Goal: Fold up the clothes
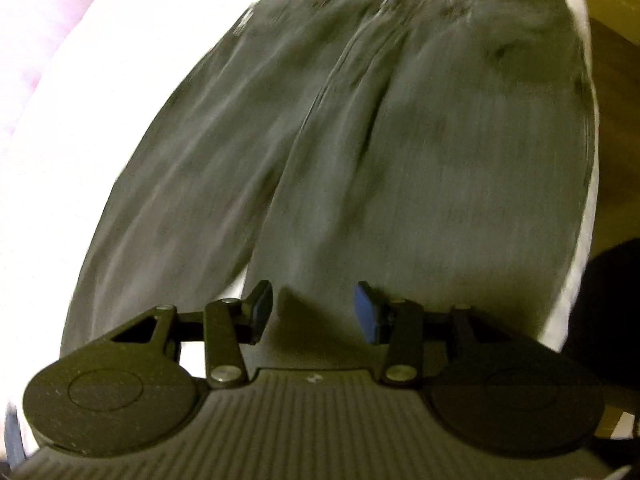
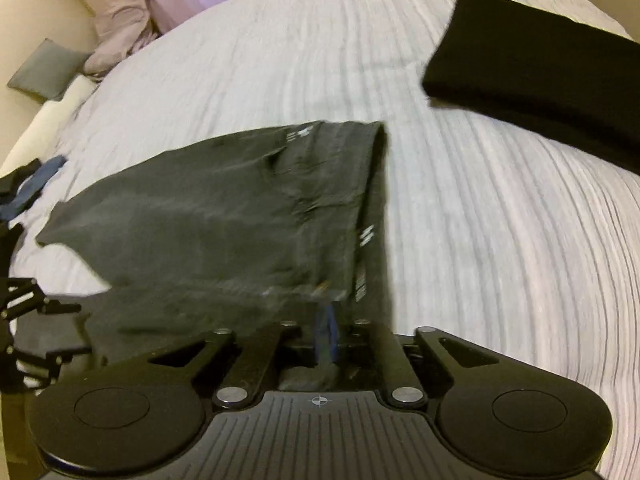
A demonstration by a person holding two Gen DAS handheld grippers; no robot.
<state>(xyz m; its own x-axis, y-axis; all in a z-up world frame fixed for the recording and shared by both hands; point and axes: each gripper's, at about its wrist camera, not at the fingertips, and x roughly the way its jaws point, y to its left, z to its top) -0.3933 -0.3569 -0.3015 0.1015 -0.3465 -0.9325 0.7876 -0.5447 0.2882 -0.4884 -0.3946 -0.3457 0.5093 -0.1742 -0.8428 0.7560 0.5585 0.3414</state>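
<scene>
Dark grey pants (image 1: pixel 360 152) lie flat on the white bedspread (image 1: pixel 132 80), waistband at the far end and both legs running toward me. My left gripper (image 1: pixel 314 312) hovers over the leg ends, open, with nothing between its blue pads (image 1: pixel 366 314). In the right wrist view the same pants (image 2: pixel 224 216) show a side edge with white print, and the near edge is raised. My right gripper (image 2: pixel 326 332) has its blue pads close together, pinching that near edge of cloth.
A folded black garment (image 2: pixel 540 76) lies on the bedspread (image 2: pixel 480 220) at the far right. A grey cushion (image 2: pixel 46 68) and pink bedding (image 2: pixel 120 20) sit at the far left. Wooden floor (image 1: pixel 616 80) shows beyond the bed's right edge.
</scene>
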